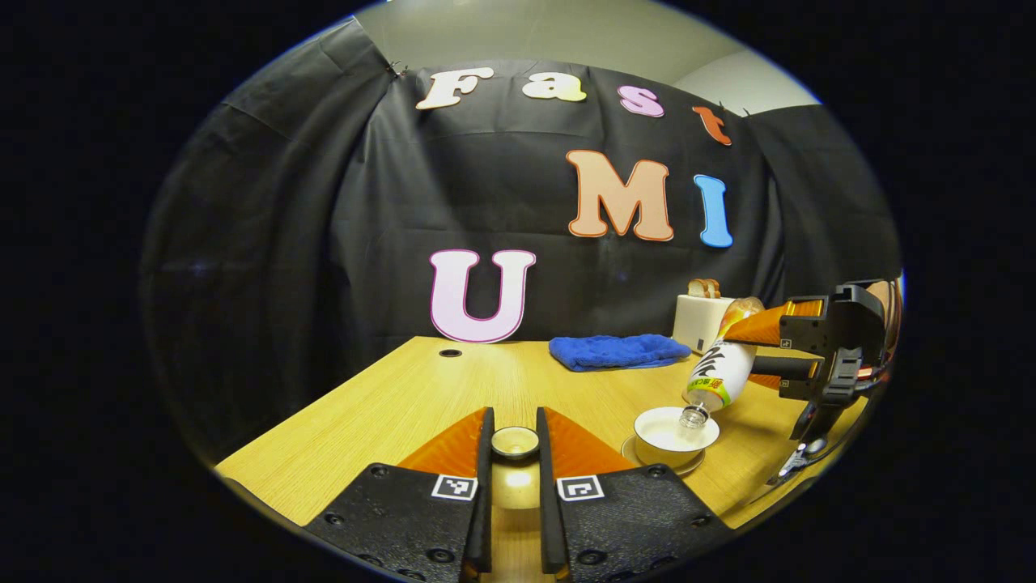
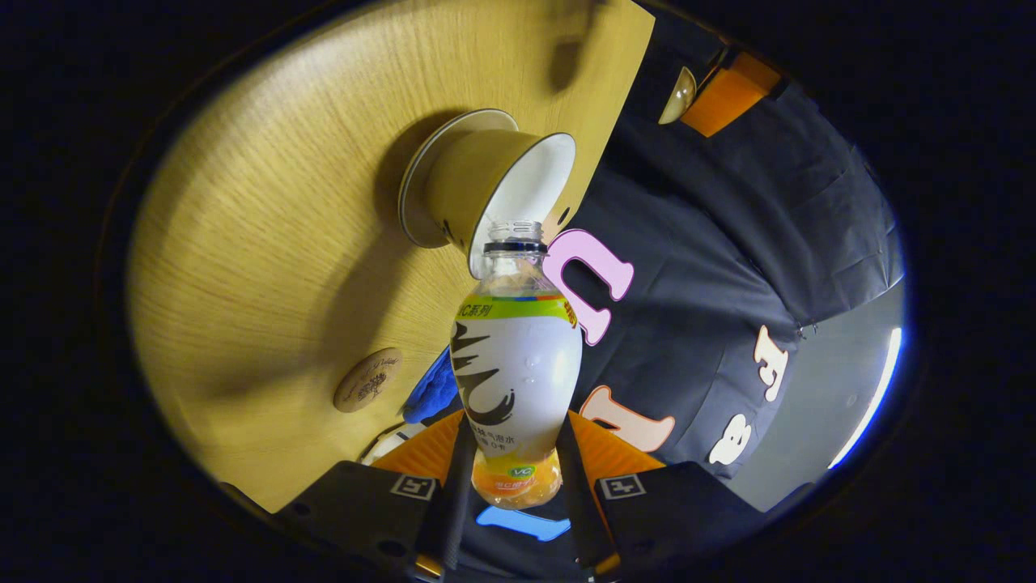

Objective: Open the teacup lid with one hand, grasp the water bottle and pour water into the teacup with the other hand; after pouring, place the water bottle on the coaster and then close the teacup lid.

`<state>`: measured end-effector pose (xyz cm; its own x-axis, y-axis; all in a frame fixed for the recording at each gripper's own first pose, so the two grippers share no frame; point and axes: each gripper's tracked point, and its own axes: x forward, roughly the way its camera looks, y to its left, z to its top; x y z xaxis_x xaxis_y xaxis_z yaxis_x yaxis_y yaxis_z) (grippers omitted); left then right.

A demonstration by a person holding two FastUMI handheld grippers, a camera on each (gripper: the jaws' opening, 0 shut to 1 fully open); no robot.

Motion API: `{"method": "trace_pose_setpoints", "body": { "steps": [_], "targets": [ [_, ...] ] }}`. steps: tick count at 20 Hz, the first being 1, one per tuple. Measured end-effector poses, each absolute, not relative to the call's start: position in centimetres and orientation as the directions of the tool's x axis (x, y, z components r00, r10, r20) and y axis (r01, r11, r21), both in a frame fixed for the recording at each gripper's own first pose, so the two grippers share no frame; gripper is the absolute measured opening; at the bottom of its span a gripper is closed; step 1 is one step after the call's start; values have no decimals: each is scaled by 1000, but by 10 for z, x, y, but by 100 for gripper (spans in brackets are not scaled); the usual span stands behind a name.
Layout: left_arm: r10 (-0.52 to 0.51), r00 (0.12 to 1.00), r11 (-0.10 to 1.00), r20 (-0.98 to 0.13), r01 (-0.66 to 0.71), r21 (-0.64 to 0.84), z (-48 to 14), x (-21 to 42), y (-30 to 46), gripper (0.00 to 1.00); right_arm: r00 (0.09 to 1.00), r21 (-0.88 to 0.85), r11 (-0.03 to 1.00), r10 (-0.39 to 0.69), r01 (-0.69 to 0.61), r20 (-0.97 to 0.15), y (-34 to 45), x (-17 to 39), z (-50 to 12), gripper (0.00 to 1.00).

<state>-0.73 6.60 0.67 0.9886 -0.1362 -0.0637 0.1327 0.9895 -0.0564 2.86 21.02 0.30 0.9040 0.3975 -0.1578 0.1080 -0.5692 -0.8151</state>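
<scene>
My left gripper (image 1: pixel 514 423) is shut on the teacup lid (image 1: pixel 515 442), holding it above the wooden table (image 1: pixel 388 421). To its right the white teacup (image 1: pixel 676 429) stands open on its saucer (image 1: pixel 660 463). My right gripper (image 2: pixel 516 429) is shut on the water bottle (image 2: pixel 518 372), which is uncapped and tipped steeply, its mouth just over the teacup (image 2: pixel 518 182). The left gripper view shows the tilted water bottle (image 1: pixel 723 368) and the right gripper (image 1: pixel 754 353) around its upper body. A round wooden coaster (image 2: pixel 368 380) lies on the table apart from the cup. The left gripper (image 2: pixel 706 93) with the lid (image 2: pixel 678 95) is farther off.
A folded blue towel (image 1: pixel 619 351) lies at the back of the table. A white toaster (image 1: pixel 702 321) with bread slices stands beside it at the back right. A small round hole (image 1: pixel 450 353) sits near the table's far left. The table's front edge runs just below my left gripper.
</scene>
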Motion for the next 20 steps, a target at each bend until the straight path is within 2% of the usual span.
{"method": "trace_pose_setpoints", "body": {
  "steps": [4,6,9,15,20],
  "targets": [
    [-135,989,990,-66,131,-52,7,-8,66,21,910,-846,-530,378,60,-172,206,28,-2,58],
    [-140,988,989,-69,136,-50,7,-8,64,21,907,-896,-439,347,-69,-240,199,35,-9,58],
    [-145,987,989,-68,142,-46,9,-8,59,21,905,-942,-303,347,-141,-247,196,31,-11,58],
    [-157,985,987,-68,155,-30,12,-9,48,21,899,-940,78,328,-331,-289,178,32,-21,58],
    [-196,978,981,-75,195,-21,12,-13,27,21,890,-791,427,327,-439,-318,165,36,-20,57]
  ]
}}
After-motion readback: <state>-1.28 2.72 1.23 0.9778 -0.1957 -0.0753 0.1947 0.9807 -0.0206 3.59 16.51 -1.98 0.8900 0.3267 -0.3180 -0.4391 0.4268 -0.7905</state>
